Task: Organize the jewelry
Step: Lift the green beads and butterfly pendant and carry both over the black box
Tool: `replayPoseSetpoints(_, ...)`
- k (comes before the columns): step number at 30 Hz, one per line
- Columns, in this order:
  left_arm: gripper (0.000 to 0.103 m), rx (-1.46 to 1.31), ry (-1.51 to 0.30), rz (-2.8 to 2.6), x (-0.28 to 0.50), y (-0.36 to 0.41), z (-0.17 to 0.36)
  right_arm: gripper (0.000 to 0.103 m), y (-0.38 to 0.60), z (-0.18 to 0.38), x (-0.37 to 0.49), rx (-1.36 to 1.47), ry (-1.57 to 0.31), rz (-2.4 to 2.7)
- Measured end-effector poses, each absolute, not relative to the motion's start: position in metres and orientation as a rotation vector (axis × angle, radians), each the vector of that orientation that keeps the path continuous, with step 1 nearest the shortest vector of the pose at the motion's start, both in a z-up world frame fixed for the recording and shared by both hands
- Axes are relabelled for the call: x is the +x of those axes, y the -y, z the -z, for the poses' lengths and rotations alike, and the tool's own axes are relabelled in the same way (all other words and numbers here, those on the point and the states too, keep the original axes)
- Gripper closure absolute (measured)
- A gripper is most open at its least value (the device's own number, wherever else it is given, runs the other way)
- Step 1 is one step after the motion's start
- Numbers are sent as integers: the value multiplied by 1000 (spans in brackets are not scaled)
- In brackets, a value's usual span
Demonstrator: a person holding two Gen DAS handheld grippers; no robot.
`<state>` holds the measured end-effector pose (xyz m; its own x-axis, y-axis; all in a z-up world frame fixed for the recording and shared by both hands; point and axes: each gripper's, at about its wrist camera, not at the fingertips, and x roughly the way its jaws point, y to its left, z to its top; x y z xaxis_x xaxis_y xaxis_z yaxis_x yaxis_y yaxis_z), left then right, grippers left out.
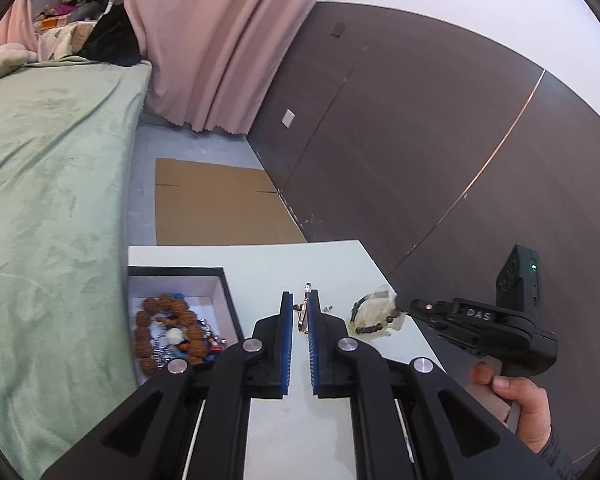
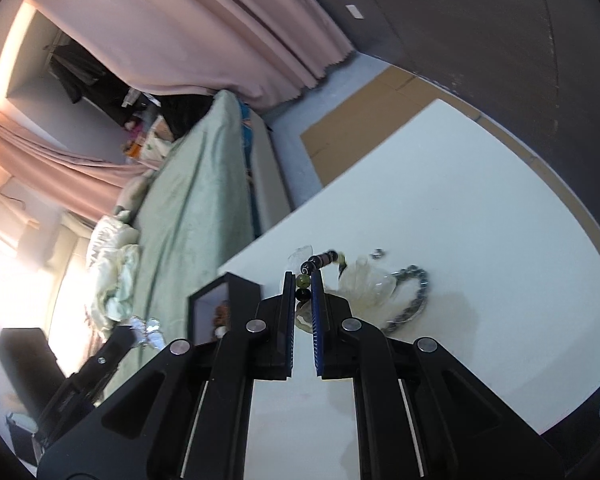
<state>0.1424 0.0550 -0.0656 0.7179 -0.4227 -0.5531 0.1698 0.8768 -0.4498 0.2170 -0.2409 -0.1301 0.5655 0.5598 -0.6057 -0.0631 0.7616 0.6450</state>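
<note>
In the left wrist view my left gripper [image 1: 300, 304] is shut on a small gold-toned piece of jewelry [image 1: 303, 314], held above the white table [image 1: 260, 264]. To its left stands a black jewelry box [image 1: 224, 292] with brown bead strings and chains inside. In the right wrist view my right gripper [image 2: 303, 280] is shut on a dark and green bead bracelet [image 2: 320, 261], lifted off the table [image 2: 480, 220], with a clear plastic bag [image 2: 364, 280] hanging by it. From the left wrist view, the right gripper [image 1: 400, 306] carries the bracelet [image 1: 374, 326] and bag [image 1: 374, 308].
A metal chain bracelet [image 2: 414, 294] and a small stud [image 2: 378, 254] lie on the table. The left gripper [image 2: 134, 332] shows beside the black box [image 2: 220, 300]. A green-covered bed [image 1: 52, 200] borders the table's left; flat cardboard [image 1: 216, 204] lies on the floor beyond.
</note>
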Motion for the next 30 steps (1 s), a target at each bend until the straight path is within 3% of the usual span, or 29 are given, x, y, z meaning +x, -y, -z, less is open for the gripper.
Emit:
replayPoseSetpoints(13,97,-430,-695,266,136,-88,68,94,187,80,201,520,-846,-568)
replayPoseSetpoints(16,93,-460,-708,248,139,-96,72,94,169,67,199,489,-820,-613)
replayPoseSetpoints(17,83,-470,-716,242,141,-98,73,94,163,62,200,484,-816,-626)
replayPoseSetpoints(18,64,-474,-717,230,141,-100,74,94,158,59,201,481,-812,-638)
replayPoseSetpoints(20,46,-476,-700,202,140,-104,72,94,149,53,203,475,-805,-659)
replayPoseSetpoints(24,45,-477,-685,184,137,-111,67,94,131,44,209,469,-805,-702)
replayPoseSetpoints(30,30,-476,-663,130,133,-128,62,94,99,42,215,440,-823,-758)
